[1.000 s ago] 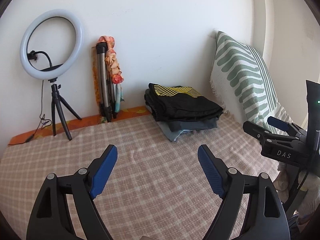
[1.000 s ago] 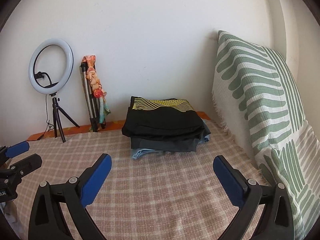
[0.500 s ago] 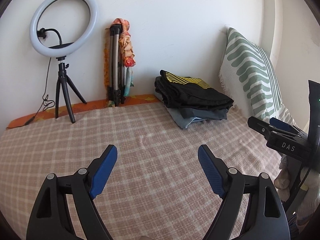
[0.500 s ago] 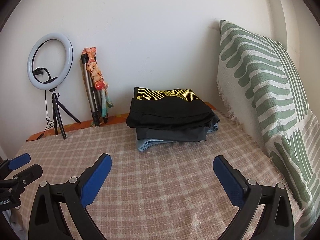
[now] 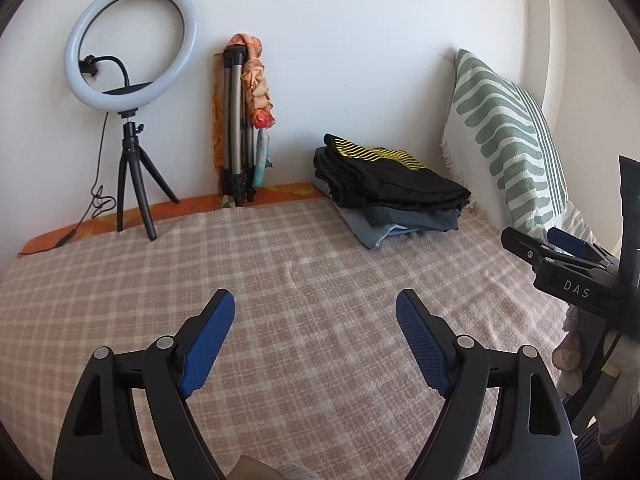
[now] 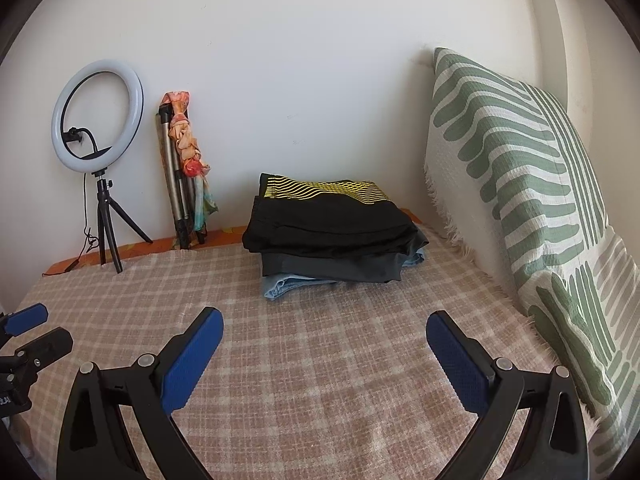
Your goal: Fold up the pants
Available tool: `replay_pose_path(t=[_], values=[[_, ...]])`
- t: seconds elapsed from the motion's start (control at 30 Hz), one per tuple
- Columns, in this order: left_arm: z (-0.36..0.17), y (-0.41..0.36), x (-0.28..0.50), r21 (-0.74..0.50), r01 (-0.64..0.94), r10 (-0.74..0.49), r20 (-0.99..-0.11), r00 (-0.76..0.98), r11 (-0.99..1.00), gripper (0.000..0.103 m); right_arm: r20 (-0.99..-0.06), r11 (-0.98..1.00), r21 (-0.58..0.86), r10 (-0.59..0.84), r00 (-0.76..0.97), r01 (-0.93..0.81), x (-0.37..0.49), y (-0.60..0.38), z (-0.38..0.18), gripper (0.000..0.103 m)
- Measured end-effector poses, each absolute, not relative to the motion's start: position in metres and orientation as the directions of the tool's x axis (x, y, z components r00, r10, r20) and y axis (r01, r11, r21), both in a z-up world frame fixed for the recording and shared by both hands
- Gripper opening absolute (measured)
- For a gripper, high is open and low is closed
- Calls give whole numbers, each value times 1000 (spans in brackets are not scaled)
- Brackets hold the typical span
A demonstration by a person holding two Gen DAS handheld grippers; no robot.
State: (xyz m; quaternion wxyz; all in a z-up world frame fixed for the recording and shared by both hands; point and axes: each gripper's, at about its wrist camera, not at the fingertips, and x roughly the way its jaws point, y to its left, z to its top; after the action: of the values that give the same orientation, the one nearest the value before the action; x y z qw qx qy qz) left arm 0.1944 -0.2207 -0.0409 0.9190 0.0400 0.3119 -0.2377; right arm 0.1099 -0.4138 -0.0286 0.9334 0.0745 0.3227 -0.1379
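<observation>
A stack of folded pants [image 6: 332,236] lies at the back of the checked bed cover [image 6: 320,380], black with a yellow wave print on top, dark grey and light blue denim under it. It also shows in the left wrist view [image 5: 392,184]. My left gripper [image 5: 316,308] is open and empty above the cover. My right gripper [image 6: 324,324] is open and empty, in front of the stack and apart from it. The right gripper also shows at the right edge of the left wrist view [image 5: 560,244].
A green-striped pillow [image 6: 520,200] leans against the wall on the right. A ring light on a small tripod [image 5: 130,92] and a folded tripod with an orange cloth [image 5: 244,120] stand at the back left by the white wall.
Both grippers have pulled back and tilted, so the stack and ring light sit differently in view. Both stay open and empty.
</observation>
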Motion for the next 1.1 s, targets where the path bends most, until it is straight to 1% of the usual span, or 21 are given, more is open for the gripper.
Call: replay_pose_path(t=[0.3, 0.7, 0.8, 1.1], values=[[-44, -216, 193, -68, 441, -388, -608, 693, 895, 84, -613, 948, 47, -222, 759, 315, 110, -410, -26, 103], [-40, -213, 189, -57, 430, -377, -594, 711, 901, 85, -613, 951, 29, -227, 756, 309, 112, -404, -29, 103], [-38, -211, 190, -64, 426, -379, -591, 712, 902, 89, -616, 952, 29, -224, 755, 305, 113, -403, -30, 103], [-36, -212, 187, -66, 429, -384, -583, 716, 901, 89, -618, 952, 33, -219, 755, 303, 114, -403, -31, 103]])
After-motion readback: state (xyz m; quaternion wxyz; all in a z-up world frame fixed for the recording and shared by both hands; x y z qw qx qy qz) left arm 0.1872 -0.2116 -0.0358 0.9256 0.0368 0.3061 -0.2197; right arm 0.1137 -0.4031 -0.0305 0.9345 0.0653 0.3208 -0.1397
